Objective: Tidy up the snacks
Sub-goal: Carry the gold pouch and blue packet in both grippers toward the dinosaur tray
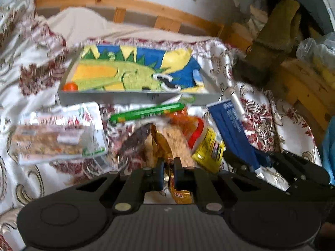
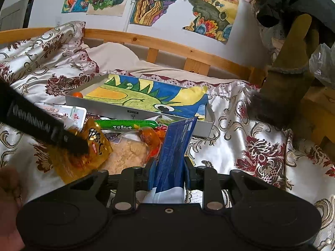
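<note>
A bed (image 2: 240,125) is covered by a glossy cream bedspread (image 2: 251,115) patterned with dark red and gold floral scrolls. A plain beige sheet (image 2: 117,56) is seen at the bed's far edge, under a pine rail with short slats (image 2: 167,46). Behind the rail, a white wall (image 2: 50,6) is hung with bright hand-coloured drawings (image 2: 159,2), taped side by side. At the far left edge of the wall, a pale door or panel (image 2: 14,16) is partly seen. At the bed's right edge, wooden furniture (image 1: 303,96) is piled with an olive-brown fabric item (image 2: 293,62) and a clear plastic bag (image 2: 322,62). The room is lit evenly and softly.
</note>
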